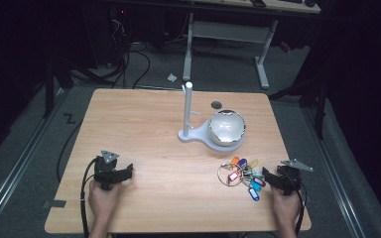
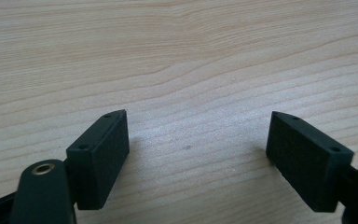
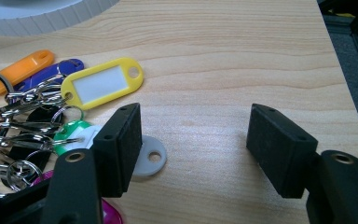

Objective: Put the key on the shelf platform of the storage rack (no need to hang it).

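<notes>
1. My right gripper (image 1: 270,177) sits at the table's right front edge, jaws spread wide, nothing between the pads; the bunch of key tags (image 1: 242,174) lies just beside its left jaw, in front of the bowl (image 1: 226,127) on the white stand (image 1: 187,115).
2. My left gripper (image 2: 198,142) rests well apart, jaws wide over bare table (image 2: 177,56), empty.
3. Bunch judged light, loose, jangly; plastic tags slick, rings thin and hard.
4. Best hold, I reckon: the big metal ring (image 1: 225,173), or one flat tag pinched across its faces, such as the yellow tag (image 3: 101,83).
</notes>
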Demonstrator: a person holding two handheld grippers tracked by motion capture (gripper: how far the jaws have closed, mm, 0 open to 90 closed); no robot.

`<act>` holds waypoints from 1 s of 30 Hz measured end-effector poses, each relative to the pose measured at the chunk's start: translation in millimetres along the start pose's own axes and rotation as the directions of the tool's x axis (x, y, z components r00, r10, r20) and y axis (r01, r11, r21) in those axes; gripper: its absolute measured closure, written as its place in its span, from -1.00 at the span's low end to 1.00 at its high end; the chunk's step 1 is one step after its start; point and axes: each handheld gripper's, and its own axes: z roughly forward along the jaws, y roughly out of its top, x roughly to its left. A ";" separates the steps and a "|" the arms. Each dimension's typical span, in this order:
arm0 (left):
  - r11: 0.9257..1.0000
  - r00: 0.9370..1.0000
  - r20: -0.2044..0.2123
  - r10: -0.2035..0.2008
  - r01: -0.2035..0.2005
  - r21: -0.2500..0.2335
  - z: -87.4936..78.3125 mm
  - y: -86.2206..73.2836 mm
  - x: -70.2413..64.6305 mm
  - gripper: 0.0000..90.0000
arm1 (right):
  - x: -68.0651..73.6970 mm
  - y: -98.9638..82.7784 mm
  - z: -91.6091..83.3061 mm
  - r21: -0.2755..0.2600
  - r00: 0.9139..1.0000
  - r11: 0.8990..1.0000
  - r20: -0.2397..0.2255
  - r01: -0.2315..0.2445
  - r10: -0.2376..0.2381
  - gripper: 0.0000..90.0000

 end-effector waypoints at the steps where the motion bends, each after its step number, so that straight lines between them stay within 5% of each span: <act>1: 1.000 1.000 0.000 0.000 0.000 0.000 0.0 0.0 0.0 -0.52 | 0.1 0.0 0.0 0.000 1.000 1.000 0.000 0.000 0.000 -0.20; 30: 1.000 1.000 0.001 0.001 -0.001 0.002 -0.2 0.0 0.0 -0.52 | 0.1 0.0 -0.1 0.001 1.000 1.000 -0.007 0.004 -0.004 -0.21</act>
